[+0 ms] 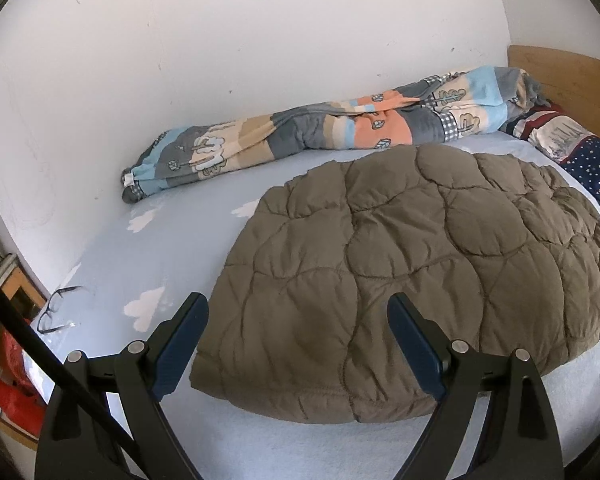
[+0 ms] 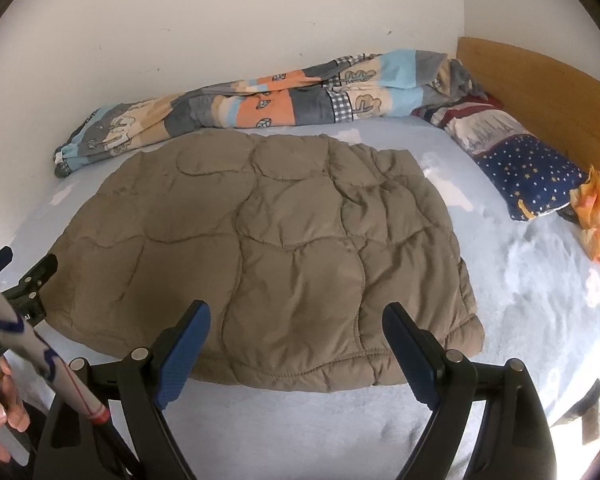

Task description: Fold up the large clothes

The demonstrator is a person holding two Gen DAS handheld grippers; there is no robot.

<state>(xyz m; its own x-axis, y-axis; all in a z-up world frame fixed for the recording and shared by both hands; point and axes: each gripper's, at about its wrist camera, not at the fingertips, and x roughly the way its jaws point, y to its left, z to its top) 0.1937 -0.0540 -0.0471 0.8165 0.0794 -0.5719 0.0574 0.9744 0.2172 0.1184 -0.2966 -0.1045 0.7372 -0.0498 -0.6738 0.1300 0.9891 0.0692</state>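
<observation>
Quilted brown jacket: lies folded flat on bed. Left gripper, right gripper: fingers released, empty. Advice: pinch both near corners evenly before folding.

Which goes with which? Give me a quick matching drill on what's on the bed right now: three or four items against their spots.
Things:
1. brown quilted jacket
2. patchwork blanket
3. star-print pillow
4. eyeglasses

Places:
A. bunched along the wall
B. near the bed's left edge, on the sheet
C. against the wooden headboard
D. flat mid-bed, just ahead of both open grippers

Pairs: 1-D, 2-A, 3-C, 4-B
</observation>
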